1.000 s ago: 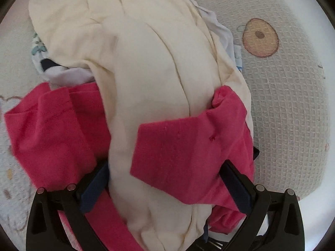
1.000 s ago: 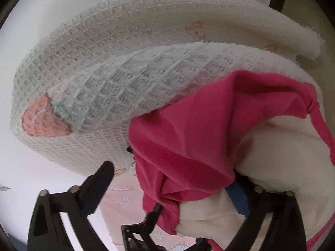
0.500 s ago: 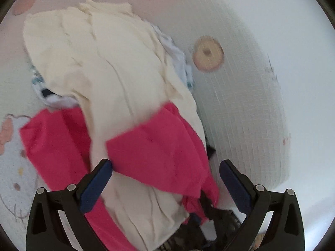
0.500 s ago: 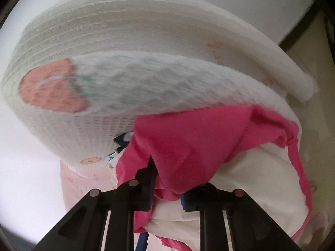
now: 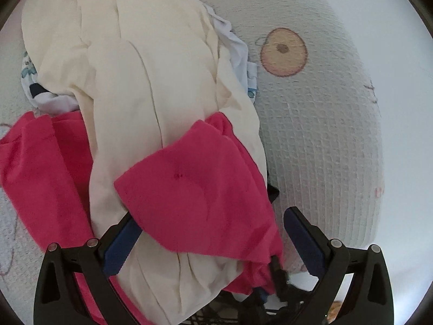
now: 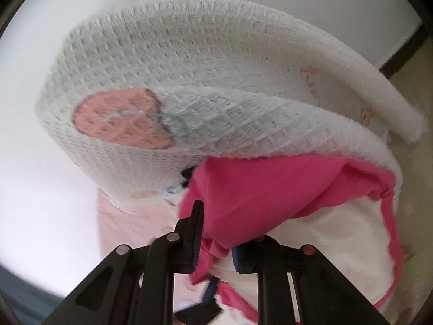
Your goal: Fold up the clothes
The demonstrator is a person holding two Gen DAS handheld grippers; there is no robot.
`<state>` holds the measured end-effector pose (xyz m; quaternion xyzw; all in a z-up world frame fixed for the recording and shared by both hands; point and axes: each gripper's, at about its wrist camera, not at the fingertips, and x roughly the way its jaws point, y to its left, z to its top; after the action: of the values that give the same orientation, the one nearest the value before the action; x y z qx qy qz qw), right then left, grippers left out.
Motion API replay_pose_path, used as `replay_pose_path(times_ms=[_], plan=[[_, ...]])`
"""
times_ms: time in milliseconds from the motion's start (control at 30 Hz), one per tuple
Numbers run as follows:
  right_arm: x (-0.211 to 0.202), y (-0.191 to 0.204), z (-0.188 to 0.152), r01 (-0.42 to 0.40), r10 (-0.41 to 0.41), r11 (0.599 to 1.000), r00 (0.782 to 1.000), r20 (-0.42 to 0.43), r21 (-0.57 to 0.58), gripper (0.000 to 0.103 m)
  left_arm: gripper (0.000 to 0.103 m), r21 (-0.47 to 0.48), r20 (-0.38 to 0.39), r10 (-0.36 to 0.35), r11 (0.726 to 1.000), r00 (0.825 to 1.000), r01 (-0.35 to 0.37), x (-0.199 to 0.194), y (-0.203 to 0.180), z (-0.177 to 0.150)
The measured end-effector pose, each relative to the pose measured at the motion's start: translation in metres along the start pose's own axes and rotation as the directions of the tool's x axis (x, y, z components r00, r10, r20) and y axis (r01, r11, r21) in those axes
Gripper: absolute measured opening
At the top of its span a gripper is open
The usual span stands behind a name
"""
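The waffle blanket (image 6: 167, 62) arches over the pink cloth (image 6: 265, 189), blocking passage above. Left of the blanket lies bare white surface (image 6: 40, 189). Cream cloth (image 5: 151, 81) crowds beside the pink.

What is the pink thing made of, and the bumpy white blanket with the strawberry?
The pink garment looks like soft, matte knit cotton: smooth, limp folds. The white waffle-weave blanket looks like thick woven cotton, with a grid of small raised squares and fuzzy edges.
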<state>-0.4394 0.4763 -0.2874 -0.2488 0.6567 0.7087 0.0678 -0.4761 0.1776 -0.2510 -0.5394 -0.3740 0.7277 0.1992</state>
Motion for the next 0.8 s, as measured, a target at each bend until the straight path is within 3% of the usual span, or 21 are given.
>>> replay_pose_path(times_ms=[167,233,300,467,500,567,633,733,800], plan=[[0.005,-0.019,0.001,0.020,-0.019,0.999,0.999,-0.035,0.026,0.018,0.097,0.051,0.007,0.024,0.998,1.000,-0.025,-0.008,-0.013,0.007],[0.004,-0.037,-0.016,0.027,-0.027,0.999,0.999,-0.045,0.017,0.019,0.087,0.084,-0.001,0.056,0.995,0.998,-0.055,-0.008,-0.018,0.008],[0.010,-0.034,-0.010,0.032,-0.032,0.999,0.998,-0.051,0.005,0.019,0.074,0.149,-0.012,0.139,0.980,0.990,-0.136,-0.009,-0.025,0.007],[0.028,-0.032,0.005,0.020,-0.020,1.000,0.997,-0.069,-0.003,0.019,0.073,0.110,-0.031,0.008,0.994,1.000,-0.004,-0.017,-0.031,0.018],[0.015,-0.036,0.005,0.008,-0.008,1.000,0.997,-0.073,0.002,0.019,0.073,0.092,-0.038,-0.018,0.996,0.999,0.021,-0.015,-0.031,0.021],[-0.070,-0.058,-0.005,-0.016,0.017,1.000,0.997,-0.078,0.015,0.019,0.073,0.054,-0.052,-0.068,0.996,0.996,0.071,-0.010,-0.031,0.027],[-0.140,-0.077,-0.014,-0.035,0.037,0.999,0.996,-0.082,0.026,0.019,0.073,0.013,-0.049,-0.062,0.998,0.997,0.062,-0.001,-0.027,0.035],[-0.133,-0.077,-0.008,-0.029,0.031,0.999,0.996,-0.079,0.035,0.025,0.073,-0.025,-0.060,-0.059,0.998,0.996,0.058,0.012,-0.020,0.047],[-0.129,-0.078,-0.005,-0.026,0.029,0.999,0.997,-0.074,0.042,0.040,0.073,-0.032,-0.061,-0.067,0.997,0.996,0.065,0.017,-0.019,0.053]])
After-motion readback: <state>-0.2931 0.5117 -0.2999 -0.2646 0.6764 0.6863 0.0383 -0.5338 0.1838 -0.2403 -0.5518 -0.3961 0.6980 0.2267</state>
